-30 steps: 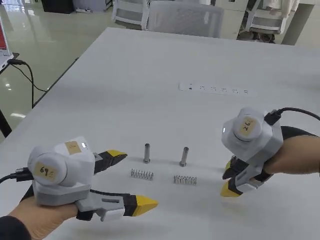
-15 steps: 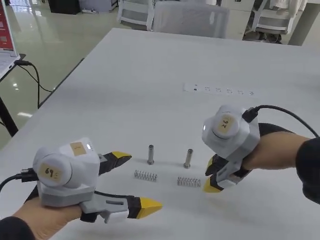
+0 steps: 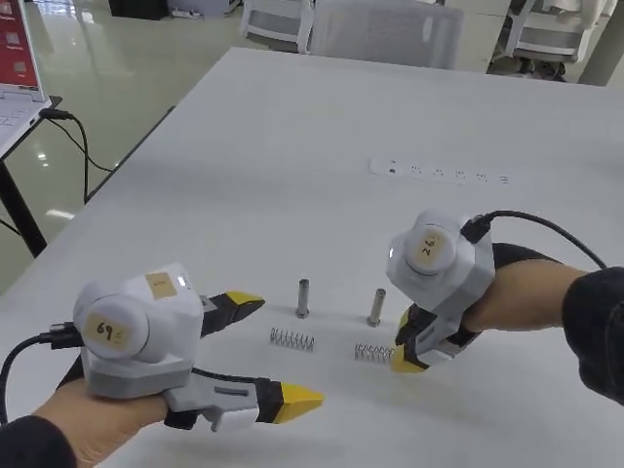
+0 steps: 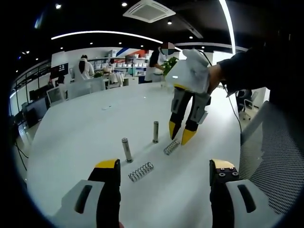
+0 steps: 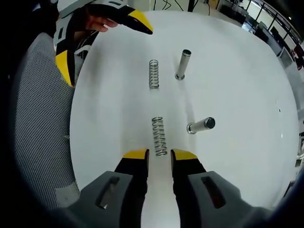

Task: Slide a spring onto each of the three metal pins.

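Since no spring sits on a pin yet, nothing's done. I count two: left pin (image 3: 303,297) and right pin (image 3: 376,306) upright on the table (image 3: 292,146), with left spring (image 3: 292,339) and right spring (image 3: 371,352) lying just in front. Right claw (image 5: 160,154) is slightly apart astride the right spring's near end, not clamped. Left claw (image 4: 165,164) gapes wide, empty, near the left spring. Stickers read "69" on the left gripper, "26" on the right.

Left tag (image 3: 109,331), on left gripper (image 3: 278,348), 8 o'clock: handwritten "69". Right tag (image 3: 429,249), on right gripper (image 3: 403,346), 4 o'clock: "26", second digit uncertain.
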